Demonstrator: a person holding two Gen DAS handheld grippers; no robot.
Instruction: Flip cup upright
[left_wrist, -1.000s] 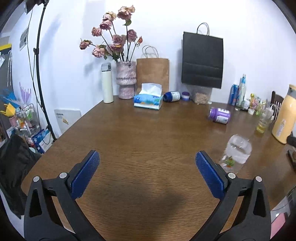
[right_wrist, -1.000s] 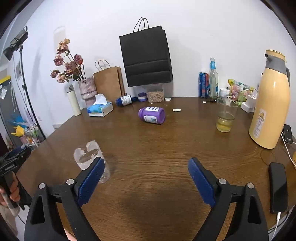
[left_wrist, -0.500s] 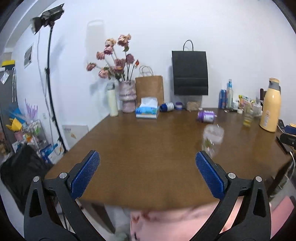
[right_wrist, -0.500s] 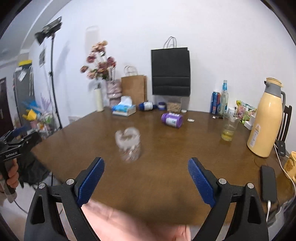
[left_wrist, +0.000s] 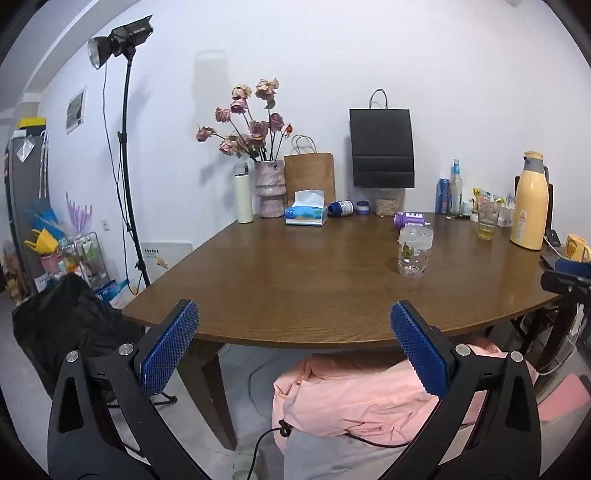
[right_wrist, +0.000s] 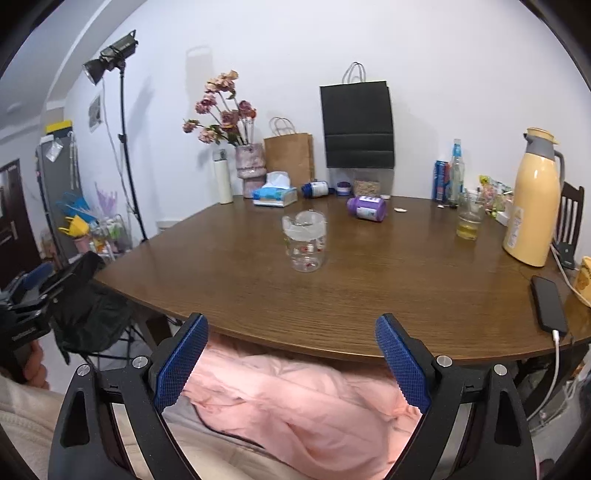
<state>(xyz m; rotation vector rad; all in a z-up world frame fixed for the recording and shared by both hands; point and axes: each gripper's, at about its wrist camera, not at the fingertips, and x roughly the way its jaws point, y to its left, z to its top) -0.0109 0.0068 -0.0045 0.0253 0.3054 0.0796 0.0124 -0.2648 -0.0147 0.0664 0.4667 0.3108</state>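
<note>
The brown wooden table (right_wrist: 388, 295) carries a row of things along the wall: a vase of dried roses (right_wrist: 250, 170), a white flask (right_wrist: 223, 181), a brown paper bag (right_wrist: 290, 157), a black paper bag (right_wrist: 356, 125) and a tissue box (right_wrist: 275, 194). A purple bottle (right_wrist: 367, 208) lies on its side in mid-table. To the right stand a glass of yellow liquid (right_wrist: 468, 220) and a cream thermos jug (right_wrist: 533, 206); a black phone (right_wrist: 548, 304) on a white cable lies near the table's right edge. A studio lamp on a stand (left_wrist: 125, 147) rises at the left.

The clear cup (right_wrist: 304, 240) stands on the table with its wider rim upward, apart from all other objects.

The left gripper (left_wrist: 295, 350) and the right gripper (right_wrist: 291, 356) are both held off the near table edge, above pink cloth (right_wrist: 295, 398), each with its blue pads spread wide and holding nothing. Nothing lies between either gripper and the cup, which sits well ahead of them: toward the right in the left view (left_wrist: 414, 251), nearly central in the right view.
</note>
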